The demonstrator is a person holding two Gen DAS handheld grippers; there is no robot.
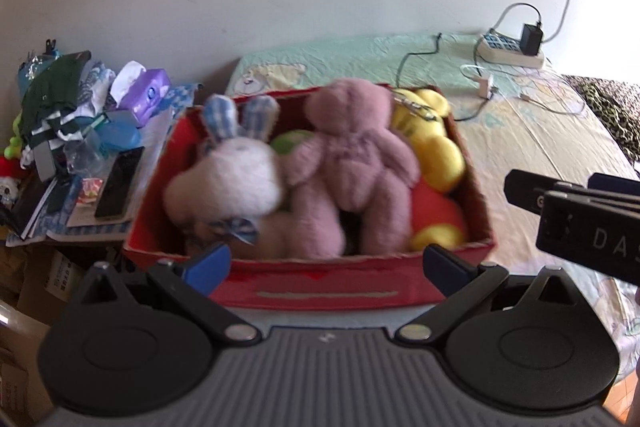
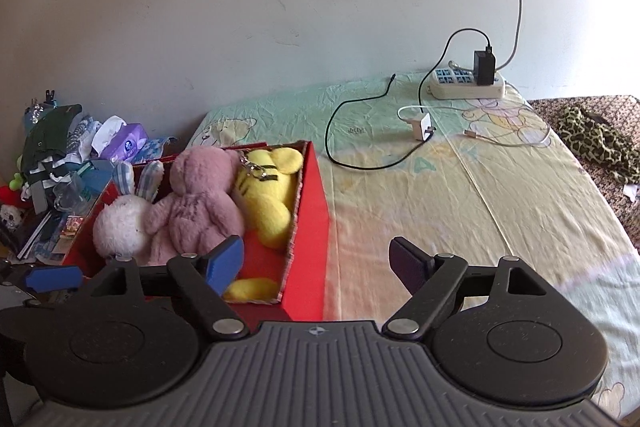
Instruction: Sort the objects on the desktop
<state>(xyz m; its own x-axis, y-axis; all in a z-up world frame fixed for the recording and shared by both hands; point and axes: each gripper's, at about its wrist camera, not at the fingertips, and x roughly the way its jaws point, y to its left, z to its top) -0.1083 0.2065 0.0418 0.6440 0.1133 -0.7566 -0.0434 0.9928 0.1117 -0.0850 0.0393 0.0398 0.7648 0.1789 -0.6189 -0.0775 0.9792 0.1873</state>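
Plush toys fill red box, perhaps overlapping; both jaws apart, empty.

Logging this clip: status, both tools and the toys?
Left tool open, empty, facing red box. Right tool open, empty. Pink bear, white bunny, yellow toy in box. Nothing blocking.

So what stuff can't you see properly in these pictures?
- Green toy: left wrist view, mostly hidden behind the white bunny and pink bear.
- Orange toy: mostly hidden under the bear and yellow plush.
- Bunny: blurred.
- Side pile: jumbled, too small.
- Right gripper: cut off by the edge.
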